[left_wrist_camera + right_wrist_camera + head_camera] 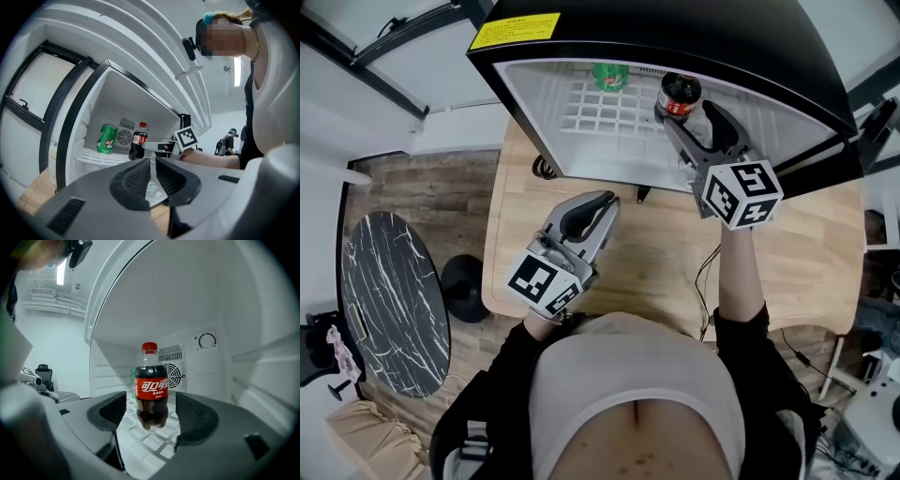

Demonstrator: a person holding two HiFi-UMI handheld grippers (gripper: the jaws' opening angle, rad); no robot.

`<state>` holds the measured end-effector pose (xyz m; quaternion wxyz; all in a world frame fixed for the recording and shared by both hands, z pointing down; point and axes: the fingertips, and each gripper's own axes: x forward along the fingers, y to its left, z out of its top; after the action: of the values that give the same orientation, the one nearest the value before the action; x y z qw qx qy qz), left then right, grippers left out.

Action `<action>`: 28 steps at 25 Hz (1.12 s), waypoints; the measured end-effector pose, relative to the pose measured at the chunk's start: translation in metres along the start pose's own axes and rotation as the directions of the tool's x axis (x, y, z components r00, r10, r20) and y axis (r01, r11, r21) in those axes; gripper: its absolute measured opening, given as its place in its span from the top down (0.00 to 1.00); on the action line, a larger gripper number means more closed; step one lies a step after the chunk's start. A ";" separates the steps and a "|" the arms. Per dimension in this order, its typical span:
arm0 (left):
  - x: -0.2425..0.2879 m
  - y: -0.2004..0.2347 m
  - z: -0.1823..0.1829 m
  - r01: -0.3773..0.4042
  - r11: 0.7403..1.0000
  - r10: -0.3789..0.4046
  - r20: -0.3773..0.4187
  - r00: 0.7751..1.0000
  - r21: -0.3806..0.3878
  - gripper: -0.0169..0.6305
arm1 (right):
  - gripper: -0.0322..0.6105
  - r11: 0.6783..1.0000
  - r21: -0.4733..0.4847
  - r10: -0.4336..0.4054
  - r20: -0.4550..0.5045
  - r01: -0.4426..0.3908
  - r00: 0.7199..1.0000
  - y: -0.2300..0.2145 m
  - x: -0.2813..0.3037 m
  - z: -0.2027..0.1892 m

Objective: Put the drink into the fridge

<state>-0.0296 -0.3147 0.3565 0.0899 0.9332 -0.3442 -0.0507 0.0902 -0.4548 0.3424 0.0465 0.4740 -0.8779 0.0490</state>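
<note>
Cola bottle [151, 389] stands upright on the fridge [534, 89] shelf [140, 439], in front of the fan grille and near a green can [610, 75]. My right gripper [151, 411] is spread wide, one jaw on each side of the bottle's base and neither touching it. My left gripper [153, 171] hangs over the table [656, 253], jaws pressed nearly together on nothing. The risk I see is in backing out. If I pull away crooked, a jaw could clip the bottle, and on that open grid a narrow base would likely tip or roll off the shelf.
</note>
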 end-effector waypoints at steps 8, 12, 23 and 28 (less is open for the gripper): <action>0.011 -0.007 0.003 0.033 0.999 -0.033 0.005 0.999 0.009 0.91 | 0.44 0.999 0.027 -0.029 0.031 0.028 0.999 0.011 -0.025 0.001; 0.015 -0.009 0.004 0.048 0.999 -0.049 0.008 0.999 0.012 0.91 | 0.50 0.999 0.018 -0.046 0.045 0.046 0.998 0.018 -0.037 0.003; 0.026 -0.014 0.008 0.087 0.996 -0.087 0.019 0.996 0.010 0.91 | 0.77 0.994 0.048 -0.102 0.110 0.098 0.989 0.029 -0.071 0.011; 0.027 -0.017 0.008 0.117 0.993 -0.117 0.018 0.993 0.018 0.91 | 0.83 0.990 0.046 -0.140 0.115 0.135 0.984 0.033 -0.081 0.009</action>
<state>0.0000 -0.3208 0.3445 0.0755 0.9520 -0.2901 -0.0621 0.1069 -0.3706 0.3217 -0.0112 0.5363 -0.8433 0.0342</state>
